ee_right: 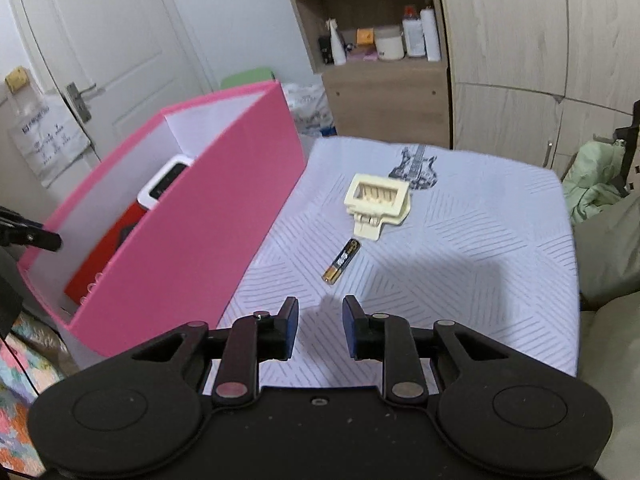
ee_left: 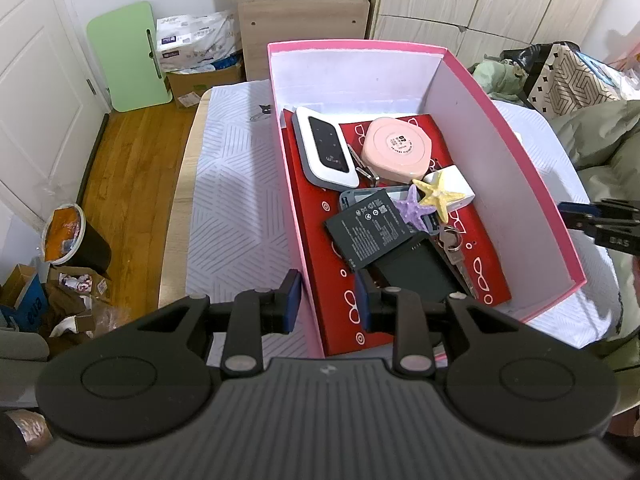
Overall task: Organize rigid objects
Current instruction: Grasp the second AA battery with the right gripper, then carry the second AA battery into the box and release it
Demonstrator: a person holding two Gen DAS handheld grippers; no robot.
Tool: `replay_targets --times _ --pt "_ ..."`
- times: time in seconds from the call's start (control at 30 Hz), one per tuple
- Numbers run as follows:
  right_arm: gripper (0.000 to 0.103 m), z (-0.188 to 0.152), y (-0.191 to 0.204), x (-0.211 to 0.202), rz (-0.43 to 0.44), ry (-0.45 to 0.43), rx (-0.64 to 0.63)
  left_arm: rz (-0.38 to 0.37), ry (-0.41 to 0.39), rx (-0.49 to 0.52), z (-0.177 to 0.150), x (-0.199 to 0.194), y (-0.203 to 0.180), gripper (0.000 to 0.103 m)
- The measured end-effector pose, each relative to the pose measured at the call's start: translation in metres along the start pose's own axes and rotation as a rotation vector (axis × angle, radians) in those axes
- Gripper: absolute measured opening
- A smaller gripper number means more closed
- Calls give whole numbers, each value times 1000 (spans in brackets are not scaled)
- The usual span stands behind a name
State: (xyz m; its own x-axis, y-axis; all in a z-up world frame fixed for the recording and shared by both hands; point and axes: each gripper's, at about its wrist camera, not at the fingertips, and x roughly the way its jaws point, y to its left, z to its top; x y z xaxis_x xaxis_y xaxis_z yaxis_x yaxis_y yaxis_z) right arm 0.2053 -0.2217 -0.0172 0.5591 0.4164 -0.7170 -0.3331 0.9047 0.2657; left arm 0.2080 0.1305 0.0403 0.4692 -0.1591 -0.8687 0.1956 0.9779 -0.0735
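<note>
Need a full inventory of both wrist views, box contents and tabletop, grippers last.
box: 1, pink outside, white inside, on the table cloth
red sheet: 1, red with white marks, box floor
router: 1, white and black, box far left
round case: 1, pink, box far middle
starfish: 2, yellow and purple, box centre
flat battery: 1, black, box centre
keys: 1 bunch, metal, box near right
AA battery: 1, black and gold, on cloth right of the box
clip: 1, cream, cloth beyond the AA battery
left gripper: 1, black, blue pads, astride the box's near wall
right gripper: 1, black, open, empty, above the cloth near the AA battery
</note>
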Motion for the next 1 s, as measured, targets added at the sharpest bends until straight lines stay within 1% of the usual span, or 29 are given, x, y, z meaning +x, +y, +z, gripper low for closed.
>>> replay_targets --times 0.1,0.17,0.2,0.23,0.27,0.33,0.43,0.5,0.53,0.57,0.6,0.63,0.67,0.77,0.93,1.0 --pt "35 3 1 14 -13 11 -8 6 3 12 0 0 -1 26" --pt "40 10 3 24 -51 10 -17 7 4 16 1 0 -2 26" --pt "41 11 4 25 -70 3 -17 5 6 15 1 0 -2 26" --pt "44 14 5 29 -86 -2 -13 3 9 15 2 0 -1 26" --pt "48 17 4 31 -89 -4 -7 1 14 17 3 0 -1 26" --pt "52 22 3 39 -89 7 11 0 30 20 5 0 -1 26" --pt "53 29 6 63 -106 71 -16 10 46 40 7 1 -4 26" --pt "55 30 14 72 -140 74 -69 13 50 48 8 1 -5 26" --pt "53 30 20 75 -162 79 -106 14 52 48 8 1 -5 26" --pt "40 29 25 75 -176 77 -135 12 56 47 8 1 -4 26" --pt "29 29 29 74 -161 78 -158 8 61 44 9 1 -4 26" --pt "12 28 32 74 -136 85 -169 3 65 42 9 1 -3 26" --pt "10 27 34 73 -125 90 -170 -1 69 40 9 0 -2 27" --pt "11 22 37 69 -134 81 -177 -8 70 47 10 -1 -1 27" --pt "11 16 30 58 -97 80 -110 -12 65 51 8 -2 -1 27" --pt "11 15 31 55 -94 74 -103 -17 62 49 8 -3 0 27"
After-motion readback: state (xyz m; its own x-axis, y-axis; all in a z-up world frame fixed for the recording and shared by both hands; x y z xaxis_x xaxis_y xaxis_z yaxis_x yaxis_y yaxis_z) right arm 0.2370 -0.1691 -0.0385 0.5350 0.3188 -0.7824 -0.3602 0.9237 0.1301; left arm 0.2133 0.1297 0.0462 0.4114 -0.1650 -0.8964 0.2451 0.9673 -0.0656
